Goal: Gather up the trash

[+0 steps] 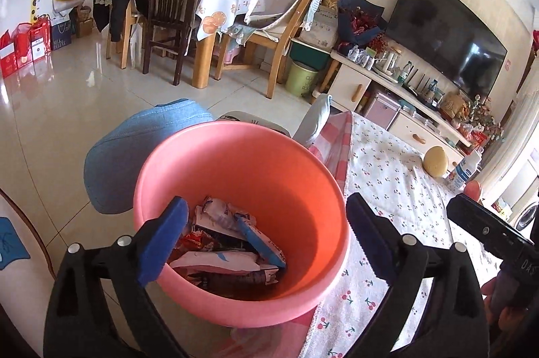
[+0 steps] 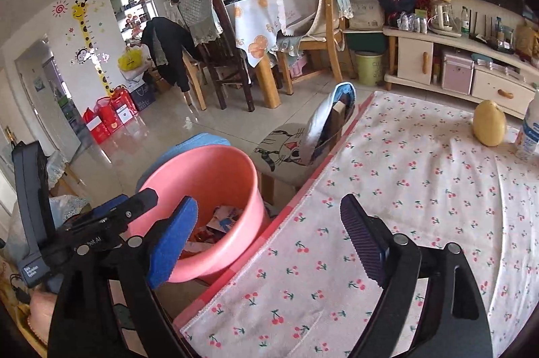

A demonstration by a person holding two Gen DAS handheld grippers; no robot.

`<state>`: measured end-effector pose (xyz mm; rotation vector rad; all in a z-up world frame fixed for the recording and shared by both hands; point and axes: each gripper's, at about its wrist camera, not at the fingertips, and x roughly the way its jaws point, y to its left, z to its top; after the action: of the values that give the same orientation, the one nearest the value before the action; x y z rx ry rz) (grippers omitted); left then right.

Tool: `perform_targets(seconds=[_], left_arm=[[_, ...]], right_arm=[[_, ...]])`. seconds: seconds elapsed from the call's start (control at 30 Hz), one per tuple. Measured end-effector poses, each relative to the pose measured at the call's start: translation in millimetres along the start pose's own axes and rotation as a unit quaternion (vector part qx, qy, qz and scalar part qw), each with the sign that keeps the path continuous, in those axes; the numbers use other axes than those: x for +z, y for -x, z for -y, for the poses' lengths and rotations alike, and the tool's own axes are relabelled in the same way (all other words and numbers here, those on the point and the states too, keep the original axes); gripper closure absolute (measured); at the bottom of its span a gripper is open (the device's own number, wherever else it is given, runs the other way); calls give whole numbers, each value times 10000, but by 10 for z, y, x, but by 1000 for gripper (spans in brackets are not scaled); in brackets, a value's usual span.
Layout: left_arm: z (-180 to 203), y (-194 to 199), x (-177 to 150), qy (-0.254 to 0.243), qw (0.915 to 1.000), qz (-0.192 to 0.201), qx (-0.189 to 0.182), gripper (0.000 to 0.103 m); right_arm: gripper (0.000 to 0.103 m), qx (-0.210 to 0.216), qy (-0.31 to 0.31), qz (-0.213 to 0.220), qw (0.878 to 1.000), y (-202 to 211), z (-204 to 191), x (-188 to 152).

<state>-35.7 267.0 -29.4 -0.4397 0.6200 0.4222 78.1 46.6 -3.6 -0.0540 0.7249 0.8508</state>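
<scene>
A pink bucket point(image 1: 296, 189) stands beside the table's left edge, with several crumpled wrappers and paper scraps point(image 1: 232, 243) at its bottom. My left gripper point(image 1: 266, 240) hangs open and empty right over the bucket's mouth. My right gripper point(image 2: 269, 240) is open and empty above the table's left edge, with the bucket point(image 2: 215, 169) to its left. The right gripper's body shows at the right edge of the left wrist view point(image 1: 488, 230). The left gripper shows at the left of the right wrist view point(image 2: 111, 216).
The table carries a cherry-print cloth point(image 2: 421, 189). A yellow round fruit point(image 2: 489, 127) and a white bottle point(image 2: 530, 128) stand at its far right. A blue stool point(image 1: 118, 155) and a cat-print stool point(image 2: 286, 149) stand behind the bucket. Dining chairs and a TV cabinet lie farther back.
</scene>
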Motion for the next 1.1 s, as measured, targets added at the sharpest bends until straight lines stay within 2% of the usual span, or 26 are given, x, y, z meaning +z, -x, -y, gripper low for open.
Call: perform_targets(seconds=[0.27,0.83,1.1], left_arm=[[580,177,-91,-571,9980,242,74,4],[1680,478,-304,-1414,9882,571,109,4],[2179,543,-406,-1611,9852,586,16,4]], right_arm=[[16,-594,116,229,9979,398,288,-243],[11,-1334,-595,855,9856,1215,1292,-556],[10,-1864,-369,1116,9754,1559,1582,-652]])
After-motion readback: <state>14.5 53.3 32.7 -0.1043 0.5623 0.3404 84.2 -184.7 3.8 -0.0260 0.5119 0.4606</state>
